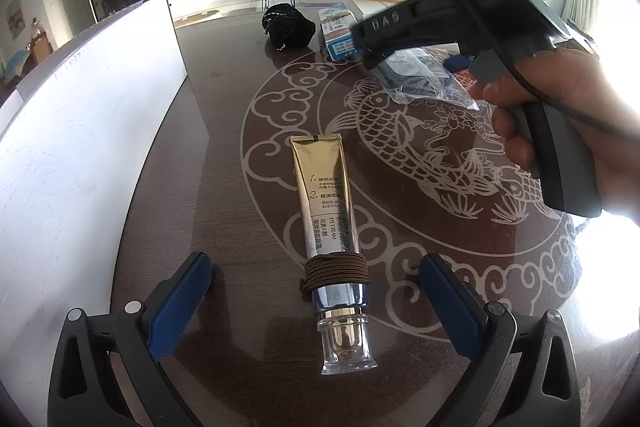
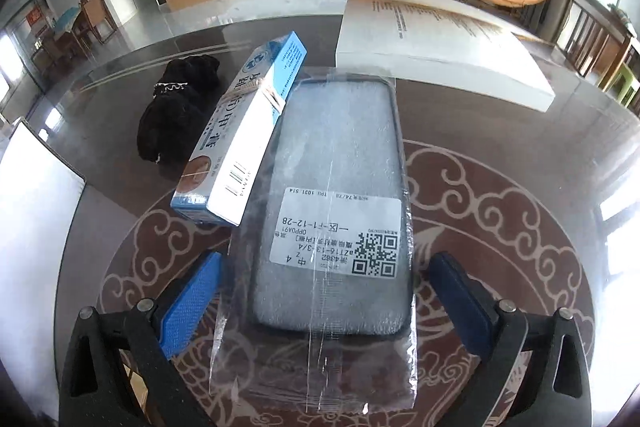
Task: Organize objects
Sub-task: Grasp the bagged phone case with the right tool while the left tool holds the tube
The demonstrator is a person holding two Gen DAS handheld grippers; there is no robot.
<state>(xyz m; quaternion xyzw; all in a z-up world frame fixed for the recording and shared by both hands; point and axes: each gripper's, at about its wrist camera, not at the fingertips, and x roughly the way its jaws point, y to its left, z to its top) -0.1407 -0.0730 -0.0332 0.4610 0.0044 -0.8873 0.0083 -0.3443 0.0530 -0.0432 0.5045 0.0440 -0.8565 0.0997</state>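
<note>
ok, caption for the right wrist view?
Right gripper open around a bagged phone case on the table, blue box alongside.

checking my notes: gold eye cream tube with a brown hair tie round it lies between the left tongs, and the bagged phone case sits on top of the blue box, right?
Not quite. In the right wrist view the blue box leans on the bagged phone case, not under it. The rest holds: the gold tube with its brown hair tie lies between the open left tongs.
</note>
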